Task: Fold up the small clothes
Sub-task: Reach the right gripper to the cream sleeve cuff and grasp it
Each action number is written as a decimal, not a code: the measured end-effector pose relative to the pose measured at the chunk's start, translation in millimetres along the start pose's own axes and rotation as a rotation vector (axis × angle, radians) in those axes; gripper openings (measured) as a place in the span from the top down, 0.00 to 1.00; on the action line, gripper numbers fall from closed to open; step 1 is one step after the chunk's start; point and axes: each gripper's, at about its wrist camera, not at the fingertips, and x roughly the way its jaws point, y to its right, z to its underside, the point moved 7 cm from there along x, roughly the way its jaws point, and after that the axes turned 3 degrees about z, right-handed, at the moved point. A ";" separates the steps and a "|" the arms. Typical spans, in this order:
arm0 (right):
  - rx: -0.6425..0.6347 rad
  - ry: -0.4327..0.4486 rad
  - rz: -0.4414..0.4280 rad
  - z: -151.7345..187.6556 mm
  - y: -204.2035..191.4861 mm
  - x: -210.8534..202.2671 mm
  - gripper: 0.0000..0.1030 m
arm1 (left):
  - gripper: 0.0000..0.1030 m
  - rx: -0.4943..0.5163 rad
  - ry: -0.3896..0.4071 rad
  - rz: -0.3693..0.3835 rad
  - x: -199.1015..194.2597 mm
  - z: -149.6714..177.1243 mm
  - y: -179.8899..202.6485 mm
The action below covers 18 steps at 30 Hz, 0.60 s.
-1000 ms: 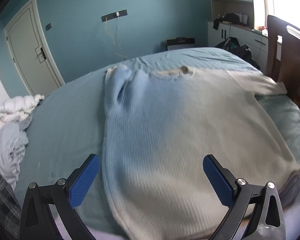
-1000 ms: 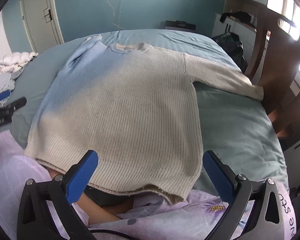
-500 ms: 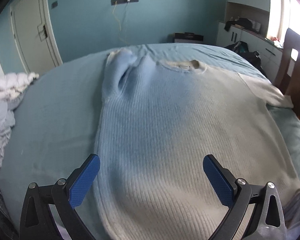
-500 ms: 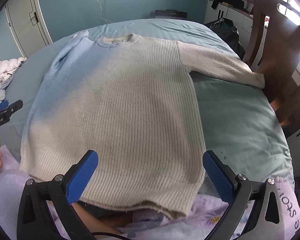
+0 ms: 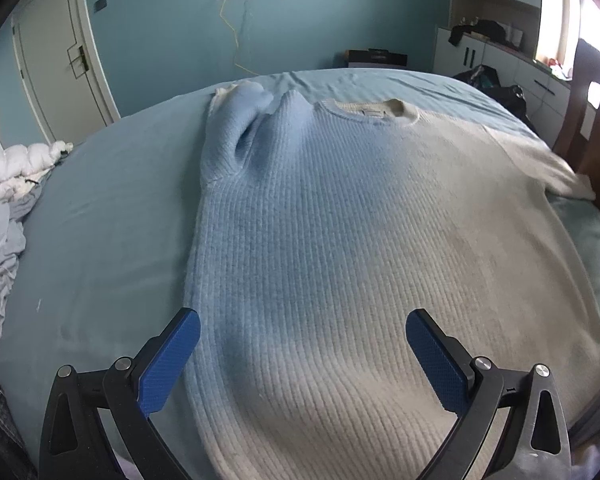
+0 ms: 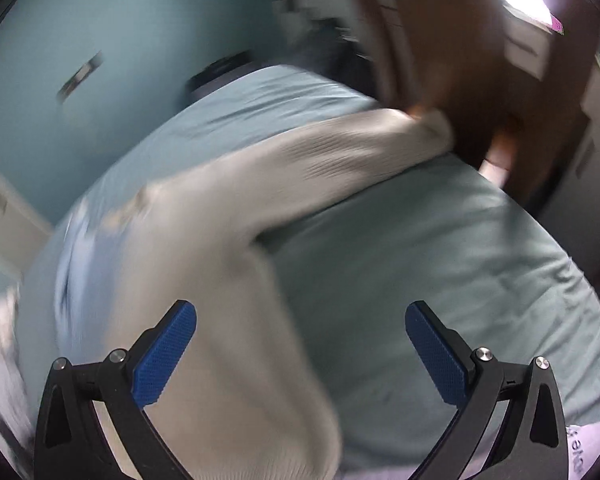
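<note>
A ribbed cream sweater (image 5: 339, 240) lies flat, front up, on the blue-green bed sheet (image 5: 100, 220). Its left sleeve (image 5: 236, 132) is folded in and bunched near the collar. Its right sleeve (image 6: 339, 148) stretches out toward the dark wooden bed frame. My left gripper (image 5: 300, 352) hovers open over the sweater's lower hem, nothing between its blue pads. My right gripper (image 6: 300, 344) is open too, over the sweater's right side edge and the bare sheet (image 6: 439, 248). The right wrist view is blurred by motion.
A pile of white and grey laundry (image 5: 4, 208) sits at the bed's left edge. A dark wooden frame (image 6: 479, 60) stands to the right. A door (image 5: 56, 64), drawers and a bag (image 5: 487, 80) line the far walls.
The right gripper has swung to the right, from facing the whole sweater to facing its right sleeve and side. The left gripper has moved in slightly over the hem. The sweater lies unchanged.
</note>
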 end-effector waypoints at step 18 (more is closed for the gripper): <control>0.384 -0.106 -0.012 -143.5 90.4 196.2 0.10 | 0.00 -0.037 0.016 -0.033 37.1 -8.6 -2.1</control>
